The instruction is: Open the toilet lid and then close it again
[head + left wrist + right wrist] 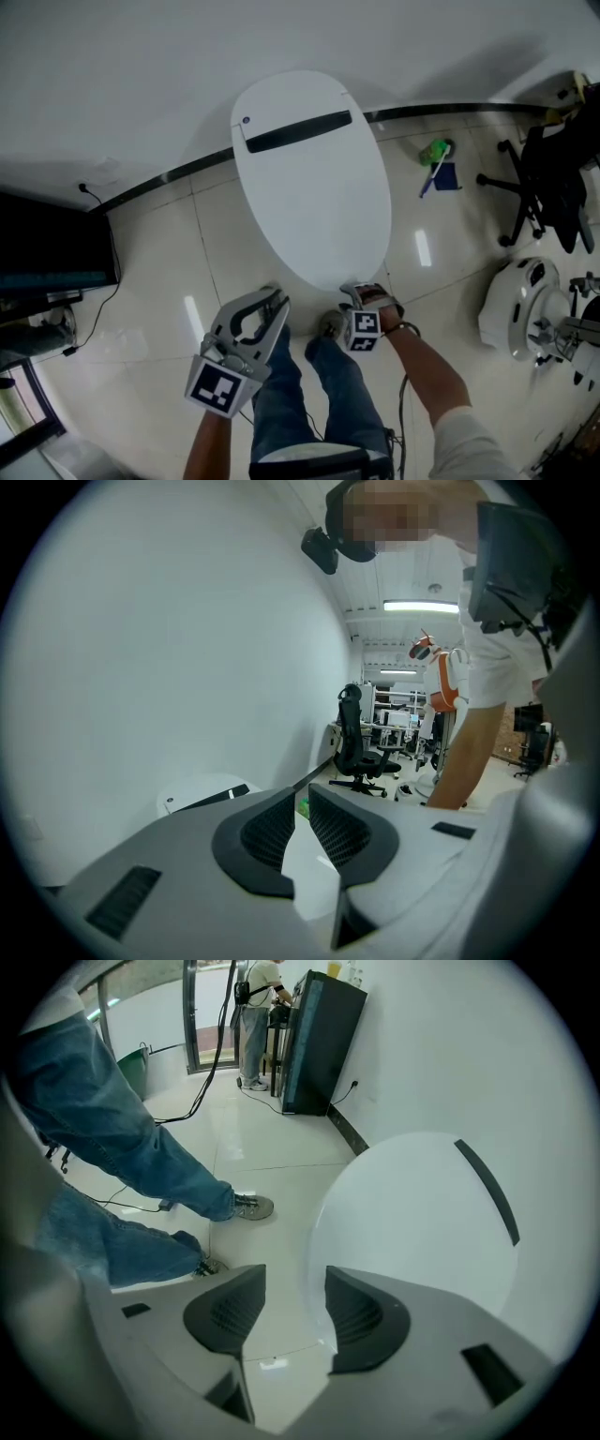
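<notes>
Tile floor (169,272), toilet lid (314,187) down. Right gripper (361,292), lower middle, unclenched at lid's rim: pinch edge squarely. Left gripper (275,303) looks slightly parted, empty.

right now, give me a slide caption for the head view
Right gripper, open, near the front edge of the closed lid; left gripper alongside.

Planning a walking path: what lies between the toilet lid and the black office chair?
A green-headed brush and a small blue item lie on the tiles between the toilet lid and the office chair; the head view shows them.
</notes>
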Demonstrator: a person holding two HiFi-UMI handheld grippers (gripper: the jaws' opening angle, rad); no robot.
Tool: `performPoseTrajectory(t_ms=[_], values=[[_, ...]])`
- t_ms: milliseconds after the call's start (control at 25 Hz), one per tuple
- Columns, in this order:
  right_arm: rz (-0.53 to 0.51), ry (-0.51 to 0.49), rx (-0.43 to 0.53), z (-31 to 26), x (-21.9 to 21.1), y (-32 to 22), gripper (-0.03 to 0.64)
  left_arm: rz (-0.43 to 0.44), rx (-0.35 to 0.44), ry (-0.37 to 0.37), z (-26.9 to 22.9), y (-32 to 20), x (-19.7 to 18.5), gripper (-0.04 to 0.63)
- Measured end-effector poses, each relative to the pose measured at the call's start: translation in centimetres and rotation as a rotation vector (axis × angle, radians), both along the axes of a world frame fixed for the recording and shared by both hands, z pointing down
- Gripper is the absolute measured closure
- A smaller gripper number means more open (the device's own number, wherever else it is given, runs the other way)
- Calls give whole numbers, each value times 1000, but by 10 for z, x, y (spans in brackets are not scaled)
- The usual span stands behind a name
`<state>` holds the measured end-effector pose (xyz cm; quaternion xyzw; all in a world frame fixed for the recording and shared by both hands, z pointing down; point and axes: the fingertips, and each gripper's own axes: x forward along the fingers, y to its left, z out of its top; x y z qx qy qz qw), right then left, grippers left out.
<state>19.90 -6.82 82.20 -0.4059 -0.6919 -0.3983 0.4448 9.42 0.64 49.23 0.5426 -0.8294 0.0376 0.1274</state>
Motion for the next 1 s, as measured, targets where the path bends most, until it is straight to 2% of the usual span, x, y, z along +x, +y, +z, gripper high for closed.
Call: performPoseTrajectory(t_ms=[80, 200, 360, 480, 640, 760, 880, 1000], values=[[17, 1, -15, -3, 0, 0, 411, -1, -3, 2, 2, 2, -1, 554], [122, -29, -34, -20, -3, -11, 411, -2, -4, 0, -6, 2, 1, 554], [303, -160, -131, -99, -19, -24, 411, 8, -18, -2, -29, 5, 5, 555], [394, -286, -253, -199, -32, -31, 411, 21, -14, -11, -57, 2, 9, 554], [428, -444, -443, -326, -33, -29, 411, 25, 9, -11, -95, -1, 21, 554], [501, -529, -630, -404, -31, -31, 411, 39, 26, -24, -119, -5, 30, 554], [597, -559, -817, -450, -28, -37, 411, 46, 36, -43, -137, -6, 37, 555], [639, -564, -892, -461, -25, -44, 411, 45, 38, -54, -145, -4, 39, 555]])
